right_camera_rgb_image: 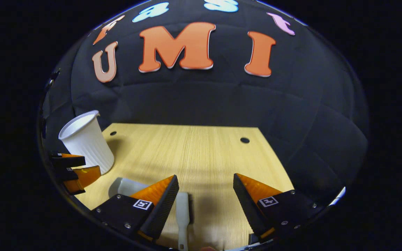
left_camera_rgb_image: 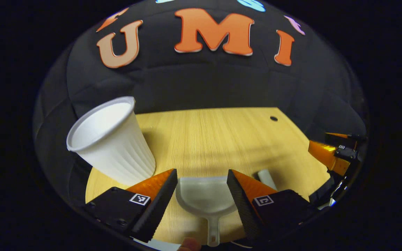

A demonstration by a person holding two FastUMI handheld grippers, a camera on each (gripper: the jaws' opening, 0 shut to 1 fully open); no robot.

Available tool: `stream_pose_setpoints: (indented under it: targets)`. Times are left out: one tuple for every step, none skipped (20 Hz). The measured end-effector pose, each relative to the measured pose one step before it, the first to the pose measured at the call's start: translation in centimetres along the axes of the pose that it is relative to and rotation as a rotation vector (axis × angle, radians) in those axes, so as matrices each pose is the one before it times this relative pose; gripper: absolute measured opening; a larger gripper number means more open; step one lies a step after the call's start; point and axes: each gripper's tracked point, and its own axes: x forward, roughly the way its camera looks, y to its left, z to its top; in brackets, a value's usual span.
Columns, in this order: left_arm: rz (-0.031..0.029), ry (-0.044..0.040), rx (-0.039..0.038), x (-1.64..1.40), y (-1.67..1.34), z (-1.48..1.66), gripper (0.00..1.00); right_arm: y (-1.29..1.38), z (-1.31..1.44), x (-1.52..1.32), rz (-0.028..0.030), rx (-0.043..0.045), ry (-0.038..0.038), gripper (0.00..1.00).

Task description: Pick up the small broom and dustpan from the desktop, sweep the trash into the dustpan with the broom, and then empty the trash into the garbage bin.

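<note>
Currently, left gripper: 2 orange wedge fingers with black ribbed pads, spread wide, grasping nothing. Between them, flat on the desktop, a translucent white plastic dustpan, scoop-shaped, thin handle pointing toward the camera. Just beside its right edge, a white bar-shaped piece, partly hidden.

Right gripper: same build, jaws released. Near its left finger lies the small white broom, a narrow flat plastic stick, touching neither pad.

Surface: light wood-grain desktop with round dark holes near the far corners; black padded cloth wall behind.

Container: 1 white ribbed disposable cup, tapered, upright at the desktop's left side, interior looks bare.
</note>
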Motion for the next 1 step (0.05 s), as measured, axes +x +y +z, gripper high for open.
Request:
stream_pose_setpoints:
  targets:
    - [0.01407,-0.06391,-0.00428,-0.276,-0.72,0.18,0.92,-0.267,1.249,-0.484,-0.0148,-0.00511,-0.05777,0.95]
